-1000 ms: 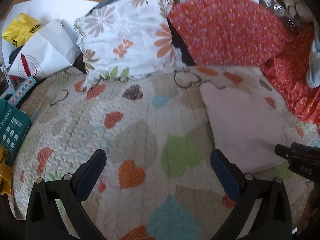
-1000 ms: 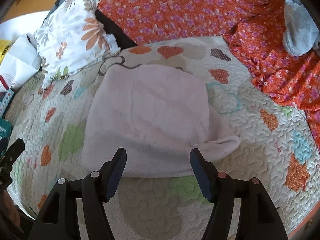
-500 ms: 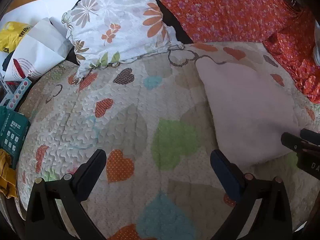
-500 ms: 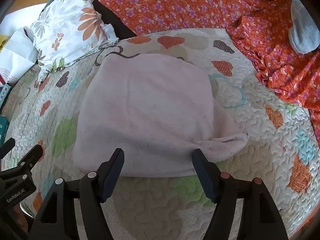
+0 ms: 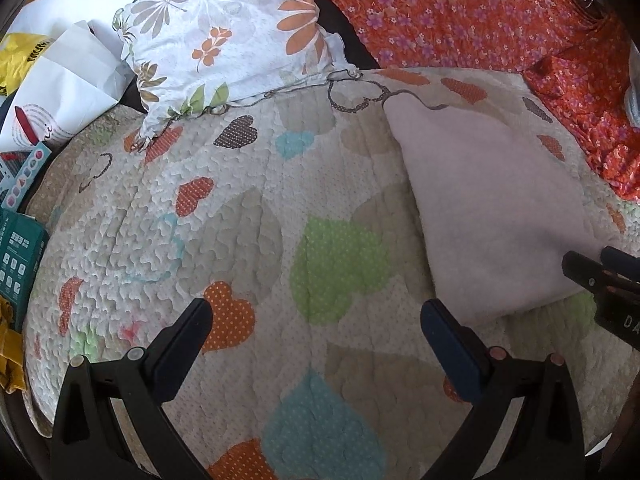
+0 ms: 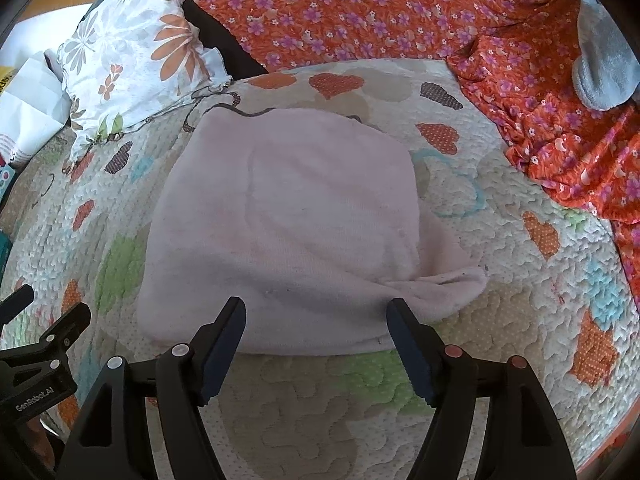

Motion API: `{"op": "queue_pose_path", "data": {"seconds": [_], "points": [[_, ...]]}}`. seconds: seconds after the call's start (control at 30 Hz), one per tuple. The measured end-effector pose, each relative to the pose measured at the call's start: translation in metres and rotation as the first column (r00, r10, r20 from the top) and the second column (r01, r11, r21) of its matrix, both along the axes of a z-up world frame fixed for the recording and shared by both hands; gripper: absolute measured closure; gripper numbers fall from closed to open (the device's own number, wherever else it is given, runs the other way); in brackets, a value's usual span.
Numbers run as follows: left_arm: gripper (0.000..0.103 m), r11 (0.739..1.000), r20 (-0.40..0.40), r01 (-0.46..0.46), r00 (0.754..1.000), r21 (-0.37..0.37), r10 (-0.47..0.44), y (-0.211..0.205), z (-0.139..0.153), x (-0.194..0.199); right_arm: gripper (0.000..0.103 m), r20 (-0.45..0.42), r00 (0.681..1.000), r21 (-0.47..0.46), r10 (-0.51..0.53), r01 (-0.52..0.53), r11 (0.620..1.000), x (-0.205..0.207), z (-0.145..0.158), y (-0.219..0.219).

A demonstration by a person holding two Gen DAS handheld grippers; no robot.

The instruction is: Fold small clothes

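A pale pink garment (image 6: 288, 232) lies folded flat on the heart-patterned quilt (image 6: 500, 292), with a sleeve end sticking out at its right front corner (image 6: 448, 288). It also shows in the left wrist view (image 5: 492, 208) on the right. My right gripper (image 6: 316, 320) is open and empty, hovering at the garment's near edge. My left gripper (image 5: 316, 324) is open and empty over bare quilt (image 5: 240, 240), left of the garment. Each gripper's fingertips show at the edge of the other's view.
A floral pillow (image 5: 224, 36) lies at the back left, orange flowered cloth (image 6: 360, 12) at the back and right. A grey cloth (image 6: 604, 68) lies far right. A white bag (image 5: 60, 88), yellow bag and teal box (image 5: 20, 256) sit at the quilt's left edge.
Both grippers have moved forward and tipped down, so the garment sits closer and larger in view. Both stay open and empty. The garment has not moved.
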State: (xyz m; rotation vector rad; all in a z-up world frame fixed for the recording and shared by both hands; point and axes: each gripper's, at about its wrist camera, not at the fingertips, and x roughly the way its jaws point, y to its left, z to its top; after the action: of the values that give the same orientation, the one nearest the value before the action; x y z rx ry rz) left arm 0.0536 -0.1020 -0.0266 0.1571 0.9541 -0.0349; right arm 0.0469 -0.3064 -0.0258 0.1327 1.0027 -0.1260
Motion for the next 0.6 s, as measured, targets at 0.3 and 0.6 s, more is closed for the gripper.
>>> {"op": "queue_pose_path", "data": {"seconds": [0.3, 0.6], "points": [[0.0, 1.0, -0.014, 0.003, 1.0, -0.024, -0.003, 0.0015, -0.0011, 0.0002, 0.025, 0.008, 1.0, -0.04, 0.006, -0.006, 0.999, -0.0002, 0.0004, 0.0041], [0.0, 0.999, -0.033, 0.004, 0.999, -0.042, -0.005, 0.0024, -0.0043, 0.001, 0.023, 0.004, 1.0, -0.065, 0.013, -0.013, 0.998, 0.0006, -0.0018, 0.0035]]}}
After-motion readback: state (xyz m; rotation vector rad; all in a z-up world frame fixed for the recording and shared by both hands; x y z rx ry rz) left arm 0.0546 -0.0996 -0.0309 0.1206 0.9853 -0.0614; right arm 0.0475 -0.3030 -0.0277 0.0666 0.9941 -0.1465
